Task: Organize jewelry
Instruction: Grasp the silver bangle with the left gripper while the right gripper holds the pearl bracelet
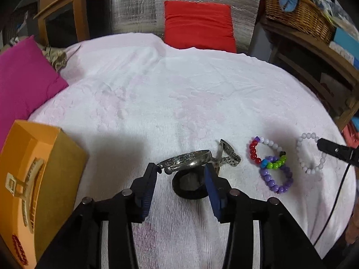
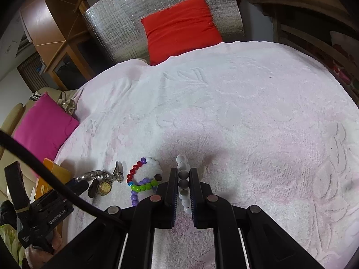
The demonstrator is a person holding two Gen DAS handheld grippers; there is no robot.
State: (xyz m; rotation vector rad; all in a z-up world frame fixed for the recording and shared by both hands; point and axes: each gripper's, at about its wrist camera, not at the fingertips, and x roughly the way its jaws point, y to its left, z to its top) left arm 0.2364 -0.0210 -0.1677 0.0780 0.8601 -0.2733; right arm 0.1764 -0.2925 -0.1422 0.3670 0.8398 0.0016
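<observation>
Two close wrist views angled down across the towel [image 1: 179, 94], both sharing the colourful bead bracelet [image 2: 143, 179].

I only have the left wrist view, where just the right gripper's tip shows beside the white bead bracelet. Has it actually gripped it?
Observer: Yes. The right gripper is shut on the white bead bracelet, beads pinched between its pads.
Operator: And the watch, which way is its dial?
Observer: The watch lies dial up, a pale face in a gold-toned case, beside the coloured bracelets.
</observation>
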